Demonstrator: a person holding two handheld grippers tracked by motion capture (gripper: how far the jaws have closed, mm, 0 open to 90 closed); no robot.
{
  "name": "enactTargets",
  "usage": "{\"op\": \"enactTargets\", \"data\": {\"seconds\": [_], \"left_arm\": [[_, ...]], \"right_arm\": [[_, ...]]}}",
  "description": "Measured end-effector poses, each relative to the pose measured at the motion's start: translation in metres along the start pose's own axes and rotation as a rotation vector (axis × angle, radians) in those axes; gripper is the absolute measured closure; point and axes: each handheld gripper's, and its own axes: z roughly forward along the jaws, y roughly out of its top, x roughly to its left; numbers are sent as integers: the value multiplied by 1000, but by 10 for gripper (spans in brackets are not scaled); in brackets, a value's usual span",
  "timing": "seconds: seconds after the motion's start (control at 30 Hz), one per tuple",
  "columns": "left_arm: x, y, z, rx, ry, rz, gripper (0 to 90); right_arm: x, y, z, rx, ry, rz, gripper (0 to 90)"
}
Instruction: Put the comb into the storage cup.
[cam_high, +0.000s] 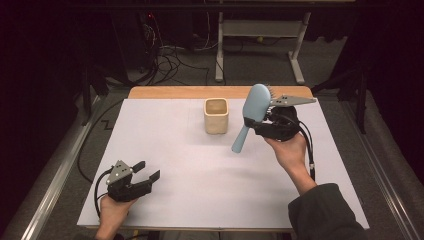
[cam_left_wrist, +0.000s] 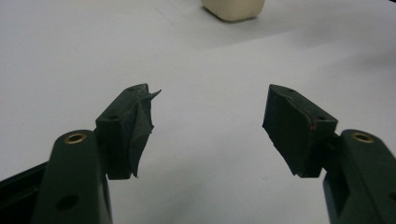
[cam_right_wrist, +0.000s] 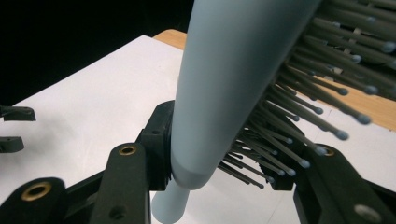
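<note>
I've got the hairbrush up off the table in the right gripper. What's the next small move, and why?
Probably carry the hairbrush left over the cream cup. The right gripper clamps it at the head, handle hanging down-left, beside the cup's open mouth, not above it.

A cream cup (cam_high: 216, 116) stands alone toward the far middle of the table (cam_high: 165, 150); the white surface around it lies bare. The held hairbrush (cam_high: 251, 112) hangs just right of the cup.

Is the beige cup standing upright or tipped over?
Upright. In the high view the beige cup stands on its base on the white table, with its open mouth facing up.
</note>
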Motion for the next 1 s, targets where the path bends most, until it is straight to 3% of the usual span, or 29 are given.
{"op": "enactTargets", "data": {"seconds": [0.37,1.0], "left_arm": [[0,0,1,6,0,-2,332],[0,0,1,6,2,4,334]], "right_arm": [[-4,13,6,-11,-23,5,533],[-3,32,25,14,-53,-7,529]]}}
